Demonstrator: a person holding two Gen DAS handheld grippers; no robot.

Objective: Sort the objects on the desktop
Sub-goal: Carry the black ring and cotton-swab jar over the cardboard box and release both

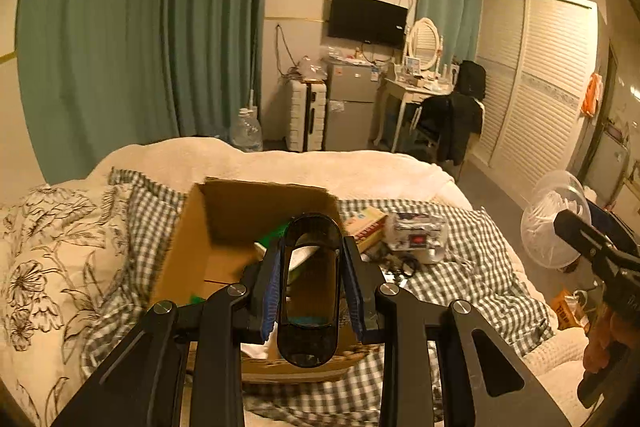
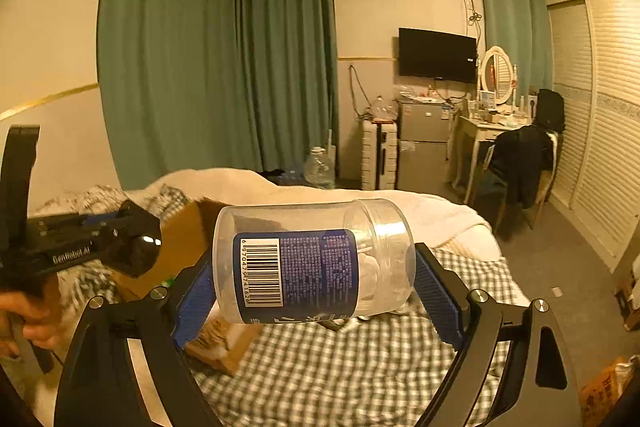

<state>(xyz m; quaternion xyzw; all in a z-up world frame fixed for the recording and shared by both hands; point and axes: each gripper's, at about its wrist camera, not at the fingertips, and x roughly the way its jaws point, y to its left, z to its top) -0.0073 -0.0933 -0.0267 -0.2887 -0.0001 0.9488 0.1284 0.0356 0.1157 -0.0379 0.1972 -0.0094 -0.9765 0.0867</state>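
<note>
Left gripper [image 1: 311,283] pinches one dark oval case [image 1: 310,291], upright, above one open cardboard box [image 1: 240,219]. Right gripper [image 2: 316,283], spread wide, clamps one clear plastic jar [image 2: 312,261] sideways, barcode label showing, above checked blanket [image 2: 340,367]. One book [image 1: 368,225], one packet [image 1: 418,227] beside box on bed.

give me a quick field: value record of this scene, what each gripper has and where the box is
setting: bedroom, work done on a bed with a checked cloth
left gripper: shut on a dark oval case, held above the box
right gripper: shut on a clear plastic jar, lying sideways between the pads
jar label: blue, with barcode
cardboard box: open, on the checked cloth, some items already inside
loose items: a book and a packet right of the box
</note>
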